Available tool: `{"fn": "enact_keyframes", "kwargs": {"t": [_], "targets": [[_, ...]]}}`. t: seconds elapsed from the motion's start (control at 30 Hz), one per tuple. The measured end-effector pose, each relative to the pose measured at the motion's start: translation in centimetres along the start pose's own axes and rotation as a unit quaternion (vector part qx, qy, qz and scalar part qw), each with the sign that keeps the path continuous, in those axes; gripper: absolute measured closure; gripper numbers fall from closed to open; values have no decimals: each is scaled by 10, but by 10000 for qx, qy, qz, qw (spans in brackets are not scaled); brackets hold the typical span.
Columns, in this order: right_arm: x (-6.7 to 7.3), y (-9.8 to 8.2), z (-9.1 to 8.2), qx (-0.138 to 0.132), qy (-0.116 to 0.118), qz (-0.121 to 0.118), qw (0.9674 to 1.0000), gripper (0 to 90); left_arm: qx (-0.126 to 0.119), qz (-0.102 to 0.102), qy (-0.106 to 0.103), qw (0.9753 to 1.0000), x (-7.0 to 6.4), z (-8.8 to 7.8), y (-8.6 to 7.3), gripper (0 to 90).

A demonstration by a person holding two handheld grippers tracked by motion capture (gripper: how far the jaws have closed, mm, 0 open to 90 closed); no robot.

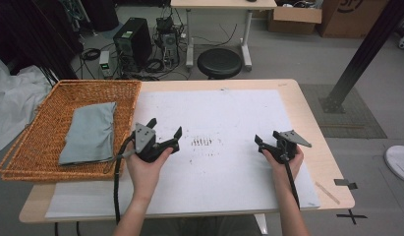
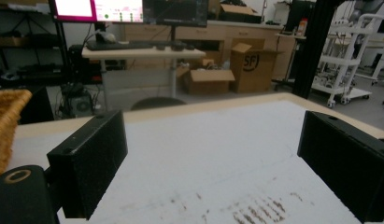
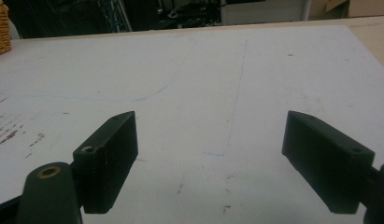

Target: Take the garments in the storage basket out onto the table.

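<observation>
Jaws apart on two grippers, left gripper (image 1: 165, 129), right gripper (image 1: 266, 137), one folded grey cloth (image 1: 90, 132), one wicker basket (image 1: 40, 128)

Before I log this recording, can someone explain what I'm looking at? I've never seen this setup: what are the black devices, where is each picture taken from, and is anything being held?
A person holds two hand-held grippers: the left gripper and the right gripper. One picture looks down from above the table; the other two come from cameras riding on each gripper, looking along its black jaws. Both sets of jaws stand wide apart with nothing between them. A white sheet with brown smudges covers the table. At its left, a wicker basket holds a folded grey cloth.
</observation>
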State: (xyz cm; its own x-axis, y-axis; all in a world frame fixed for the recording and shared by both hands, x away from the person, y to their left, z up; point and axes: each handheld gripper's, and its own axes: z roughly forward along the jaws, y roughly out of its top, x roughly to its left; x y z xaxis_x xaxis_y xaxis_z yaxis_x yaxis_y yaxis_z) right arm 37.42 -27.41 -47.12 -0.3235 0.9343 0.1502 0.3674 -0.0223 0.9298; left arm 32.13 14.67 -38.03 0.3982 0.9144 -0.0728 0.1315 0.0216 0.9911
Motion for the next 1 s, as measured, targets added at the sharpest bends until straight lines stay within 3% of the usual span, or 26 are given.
{"fn": "enact_keyframes", "kwargs": {"t": [0.07,0.17,0.2,0.23,0.3,0.33,0.4,0.43,0.47,0.53,0.57,0.67,0.7,0.87,0.93,0.97,1.0], "targets": [[0,0,0,12,3,-33,10000,184,-49,-22,52,10000,10,-6,9,90],[1,0,1,27,0,-76,10000,184,-2,201,279,9994,28,-13,19,91],[1,0,1,29,-10,-56,10000,184,20,271,392,9989,40,-18,24,91],[1,0,1,29,-10,-56,10000,184,20,271,392,9989,40,-18,24,91],[0,0,1,31,4,-34,10000,184,45,396,551,9977,59,-25,30,91],[0,0,1,31,4,-34,10000,184,45,396,551,9977,59,-25,30,91],[0,0,0,25,-3,-19,10000,184,51,377,569,9977,72,-29,33,91],[0,0,0,24,-2,-25,10000,185,79,374,612,9974,85,-33,35,91],[0,0,0,25,-5,-29,10000,185,79,374,612,9974,85,-33,35,92],[1,0,1,31,-10,-47,10000,186,163,392,675,9968,104,-38,38,94],[1,0,1,32,-15,-52,10000,186,163,392,675,9968,104,-38,38,94],[0,0,1,32,-10,-43,10000,188,269,314,750,9963,131,-45,42,99],[0,0,1,32,-6,-38,10000,188,269,314,750,9963,131,-45,42,100],[0,0,1,48,-5,-43,10000,190,482,217,972,9939,170,-51,41,103],[0,0,1,53,-5,-47,10000,191,562,-39,1038,9930,193,-54,37,118],[0,0,1,49,-4,-46,10000,191,562,-39,1038,9930,193,-54,37,126],[0,0,1,49,-4,-43,10000,193,574,-158,1126,9919,208,-57,34,134]]}}
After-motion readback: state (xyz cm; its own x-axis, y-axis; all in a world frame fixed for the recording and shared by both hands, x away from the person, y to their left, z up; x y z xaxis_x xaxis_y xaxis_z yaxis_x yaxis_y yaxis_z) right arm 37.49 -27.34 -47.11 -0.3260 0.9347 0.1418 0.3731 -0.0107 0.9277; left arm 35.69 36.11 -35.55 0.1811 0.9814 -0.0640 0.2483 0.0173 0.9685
